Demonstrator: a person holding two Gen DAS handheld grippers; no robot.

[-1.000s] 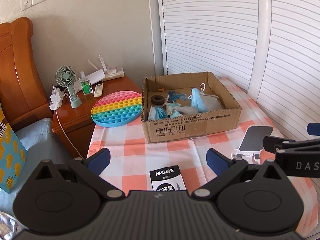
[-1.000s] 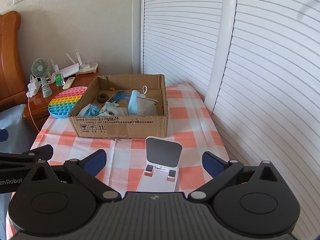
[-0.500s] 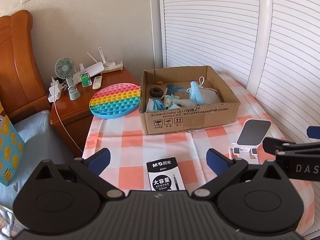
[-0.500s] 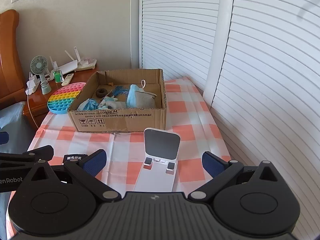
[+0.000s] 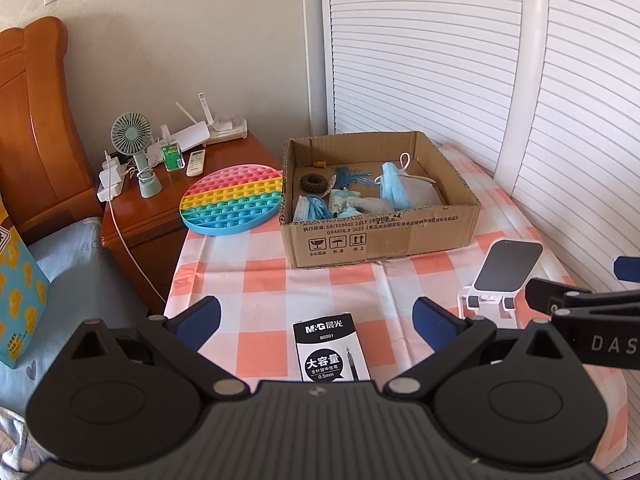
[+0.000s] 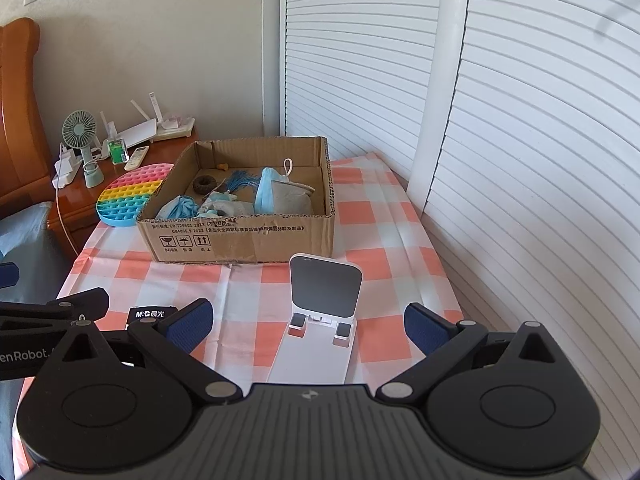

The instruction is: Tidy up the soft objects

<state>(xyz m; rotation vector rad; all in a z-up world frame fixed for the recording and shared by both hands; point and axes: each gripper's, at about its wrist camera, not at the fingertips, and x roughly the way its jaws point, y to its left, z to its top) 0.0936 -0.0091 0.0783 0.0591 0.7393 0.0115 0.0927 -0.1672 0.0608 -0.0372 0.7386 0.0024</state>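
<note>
An open cardboard box (image 5: 384, 236) (image 6: 240, 236) stands on the checked tablecloth. Inside lie blue face masks (image 5: 394, 190) (image 6: 264, 194), a grey cloth pouch (image 5: 422, 194) (image 6: 292, 200), a dark hair tie (image 5: 314, 183) (image 6: 204, 184) and a blue tassel (image 5: 352, 176). A rainbow pop pad (image 5: 234, 200) (image 6: 128, 196) lies left of the box, partly over the nightstand. My left gripper (image 5: 316, 318) hovers open above the table's near part, over a black pen box (image 5: 330, 346). My right gripper (image 6: 308, 320) hovers open above a white phone stand (image 6: 320, 320). Neither holds anything.
A wooden nightstand (image 5: 160, 200) at the left carries a small green fan (image 5: 134, 152), a router, a remote and chargers. A bed with a blue pillow (image 5: 72, 256) lies below it. White slatted doors (image 5: 440, 48) close off the back and right.
Both grippers have drawn back from the box and a little higher; more of the pen box and phone stand shows. Both stay open.
</note>
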